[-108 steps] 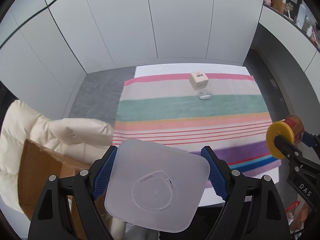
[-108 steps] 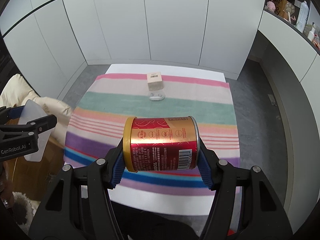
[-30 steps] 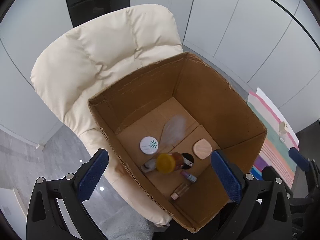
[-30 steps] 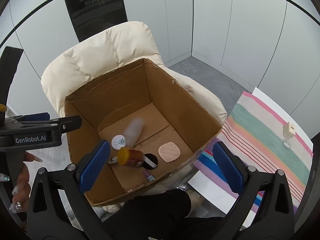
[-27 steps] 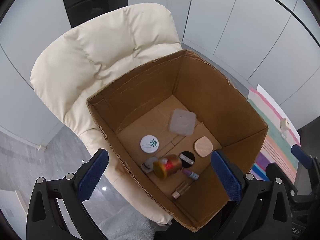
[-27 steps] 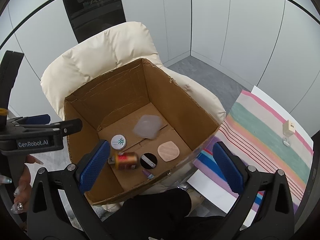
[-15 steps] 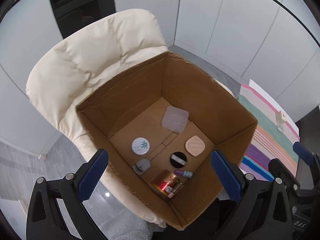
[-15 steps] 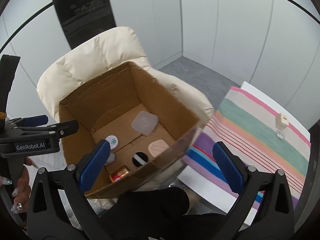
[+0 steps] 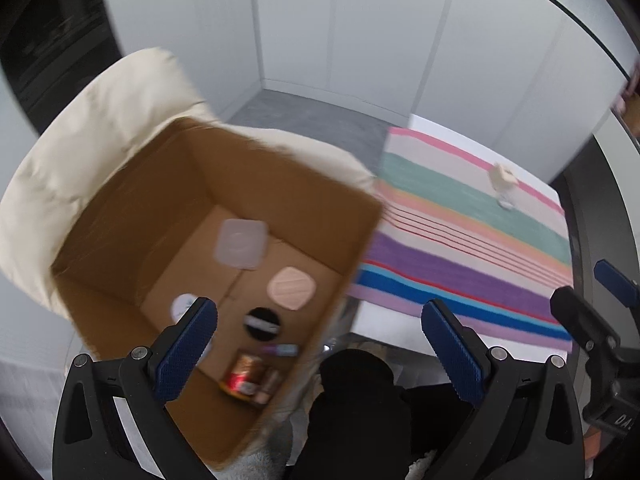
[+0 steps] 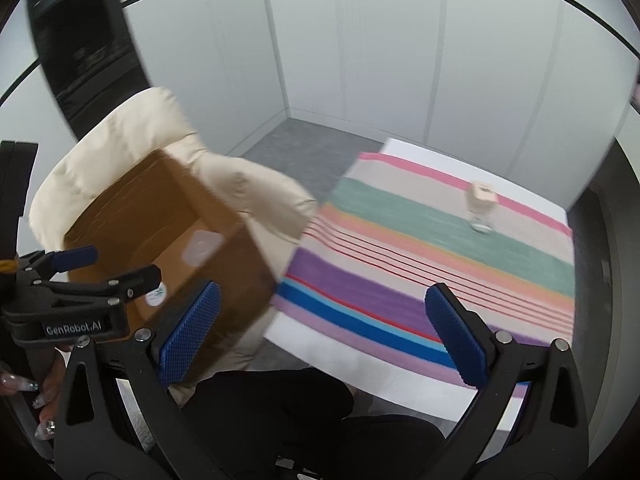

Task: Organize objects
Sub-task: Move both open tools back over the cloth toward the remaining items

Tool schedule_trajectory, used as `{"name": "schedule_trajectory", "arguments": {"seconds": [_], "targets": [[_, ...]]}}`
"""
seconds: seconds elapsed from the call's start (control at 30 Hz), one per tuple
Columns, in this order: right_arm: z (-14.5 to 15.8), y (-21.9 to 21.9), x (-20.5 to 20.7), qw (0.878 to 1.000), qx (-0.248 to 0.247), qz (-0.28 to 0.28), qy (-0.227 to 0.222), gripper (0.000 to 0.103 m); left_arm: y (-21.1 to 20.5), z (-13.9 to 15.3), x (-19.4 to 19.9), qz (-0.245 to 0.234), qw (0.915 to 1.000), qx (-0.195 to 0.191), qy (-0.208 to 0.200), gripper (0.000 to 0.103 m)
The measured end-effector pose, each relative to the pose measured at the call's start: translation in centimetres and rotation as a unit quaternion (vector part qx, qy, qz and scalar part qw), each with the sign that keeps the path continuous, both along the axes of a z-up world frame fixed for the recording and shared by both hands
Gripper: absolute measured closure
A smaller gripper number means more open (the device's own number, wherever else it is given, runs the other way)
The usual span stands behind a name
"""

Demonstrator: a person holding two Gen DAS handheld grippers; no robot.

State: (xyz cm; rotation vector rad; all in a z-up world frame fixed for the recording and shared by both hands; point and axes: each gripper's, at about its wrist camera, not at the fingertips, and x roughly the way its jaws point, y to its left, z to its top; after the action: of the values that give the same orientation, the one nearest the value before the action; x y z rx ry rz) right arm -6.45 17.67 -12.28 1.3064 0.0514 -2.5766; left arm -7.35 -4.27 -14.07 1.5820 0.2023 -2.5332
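A brown cardboard box [image 9: 172, 184] rests on a cream padded chair [image 9: 92, 120]. On its floor lie a translucent square lid [image 9: 240, 243], a red and gold can [image 9: 245, 374], a pink square pad [image 9: 291, 289], a black round piece [image 9: 263, 322] and a white round lid [image 9: 182, 305]. My left gripper [image 9: 318, 326] hangs open and empty above the box's near corner. My right gripper [image 10: 322, 322] is open and empty, between the box [image 10: 160, 208] and the striped cloth [image 10: 432, 256]. A small beige box [image 10: 482, 196] and a clear piece [image 10: 481, 226] stand on the cloth's far side.
The striped cloth [image 9: 472, 240] covers a white table [image 10: 400, 376] right of the chair. White cabinet doors [image 10: 380, 60] line the back. A hand with long nails [image 10: 28, 392] holds the left gripper's handle. Dark clothing [image 9: 360, 408] fills the lower middle.
Both grippers let go of the lid and the can, which dropped into the box and settled. Both views are now swinging right, from the box toward the striped cloth.
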Motion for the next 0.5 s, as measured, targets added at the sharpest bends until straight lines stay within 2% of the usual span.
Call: {"name": "schedule_trajectory", "arguments": {"seconds": [0.5], "targets": [[-1.0,14.0,1.5,0.993,0.002,-0.122,-0.008,0.000,13.4,-2.1,-5.0,-0.107,0.9938,0.022,-0.016,0.000]]}}
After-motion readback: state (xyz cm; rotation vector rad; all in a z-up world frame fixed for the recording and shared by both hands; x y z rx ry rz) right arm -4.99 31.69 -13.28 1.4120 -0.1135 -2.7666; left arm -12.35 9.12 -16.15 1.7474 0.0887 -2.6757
